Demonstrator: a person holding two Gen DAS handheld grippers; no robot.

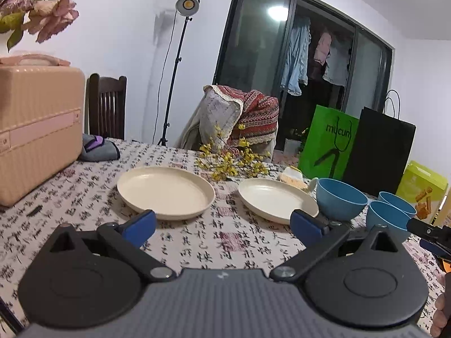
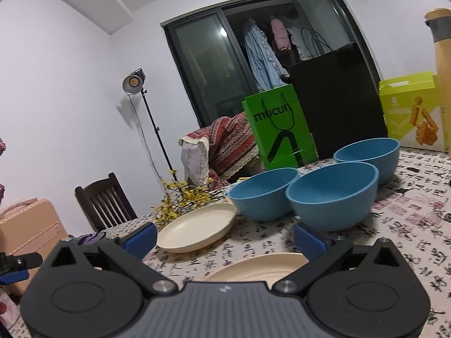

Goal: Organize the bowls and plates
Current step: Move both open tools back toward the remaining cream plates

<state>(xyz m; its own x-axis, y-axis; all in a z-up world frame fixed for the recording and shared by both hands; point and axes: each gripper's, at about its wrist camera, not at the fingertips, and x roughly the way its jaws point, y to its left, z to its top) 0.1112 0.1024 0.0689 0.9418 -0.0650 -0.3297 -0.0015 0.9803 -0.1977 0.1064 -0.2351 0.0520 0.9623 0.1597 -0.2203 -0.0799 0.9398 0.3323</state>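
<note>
In the left wrist view, two cream plates stand side by side on the patterned tablecloth: one at the left (image 1: 166, 191), one at the right (image 1: 277, 200). Three blue bowls (image 1: 341, 198) (image 1: 387, 219) (image 1: 397, 198) cluster right of them. My left gripper (image 1: 224, 225) is open and holds nothing, just short of the plates. In the right wrist view, my right gripper (image 2: 225, 238) is open and holds nothing, above a near cream plate (image 2: 256, 267). A second plate (image 2: 197, 226) and the bowls (image 2: 263, 193) (image 2: 332, 194) (image 2: 366, 155) lie beyond it.
A pink case (image 1: 36, 129) stands at the table's left. Yellow flower sprigs (image 1: 231, 157) lie behind the plates. A green bag (image 1: 327, 143), a black bag (image 1: 380, 152) and a yellow-green box (image 2: 411, 109) line the far right. A tall bottle (image 2: 442, 70) stands beside the box.
</note>
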